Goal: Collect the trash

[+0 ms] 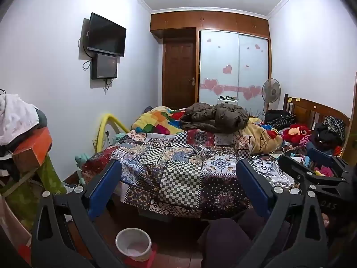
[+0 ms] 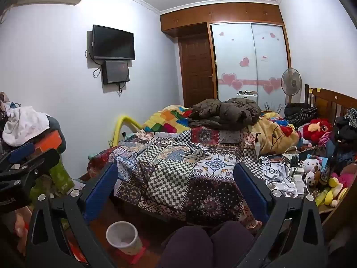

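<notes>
Both held above bed foot, aimed slightly down; left gripper [image 1: 178, 174] spread wide, nothing between pads; right gripper [image 2: 176, 174] spread wide too, empty; small pile of trash [image 2: 196, 153] on patchwork blanket [image 2: 174, 183] at 12 o'clock ahead of both, w/ metal-looking tubes & crumpled bits, exact items unclear; white bin [image 2: 121, 237] on floor at 7 o'clock, near knees [image 2: 207, 245]; brown jacket [image 1: 216, 115] heaped beyond trash; TV [image 1: 106, 35] at 10 o'clock on wall.
</notes>
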Action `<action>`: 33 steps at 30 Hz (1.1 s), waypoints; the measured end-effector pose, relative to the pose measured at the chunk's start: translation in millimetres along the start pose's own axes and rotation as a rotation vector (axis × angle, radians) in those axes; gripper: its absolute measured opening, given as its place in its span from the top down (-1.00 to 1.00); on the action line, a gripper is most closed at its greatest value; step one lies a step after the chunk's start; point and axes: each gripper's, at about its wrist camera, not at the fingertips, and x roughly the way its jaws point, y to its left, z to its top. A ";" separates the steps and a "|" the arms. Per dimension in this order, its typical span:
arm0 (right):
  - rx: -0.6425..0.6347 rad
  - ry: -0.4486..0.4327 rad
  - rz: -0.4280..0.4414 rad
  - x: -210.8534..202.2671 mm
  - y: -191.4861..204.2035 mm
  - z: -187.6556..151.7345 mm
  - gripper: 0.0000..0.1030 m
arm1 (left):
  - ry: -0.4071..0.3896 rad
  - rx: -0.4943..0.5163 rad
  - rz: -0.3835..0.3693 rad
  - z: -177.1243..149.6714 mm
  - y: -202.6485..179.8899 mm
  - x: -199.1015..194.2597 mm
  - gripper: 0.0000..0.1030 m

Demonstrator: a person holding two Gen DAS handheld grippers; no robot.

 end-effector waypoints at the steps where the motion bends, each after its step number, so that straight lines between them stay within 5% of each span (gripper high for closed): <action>1: 0.009 0.004 -0.001 0.3 -0.6 0.9 -1.00 | 0.002 -0.006 -0.002 -0.2 0.4 0.1 -1.00; 33: 0.017 0.066 0.019 12.0 7.0 -6.0 -1.00 | 0.059 -0.029 0.032 -16.6 13.4 10.3 -1.00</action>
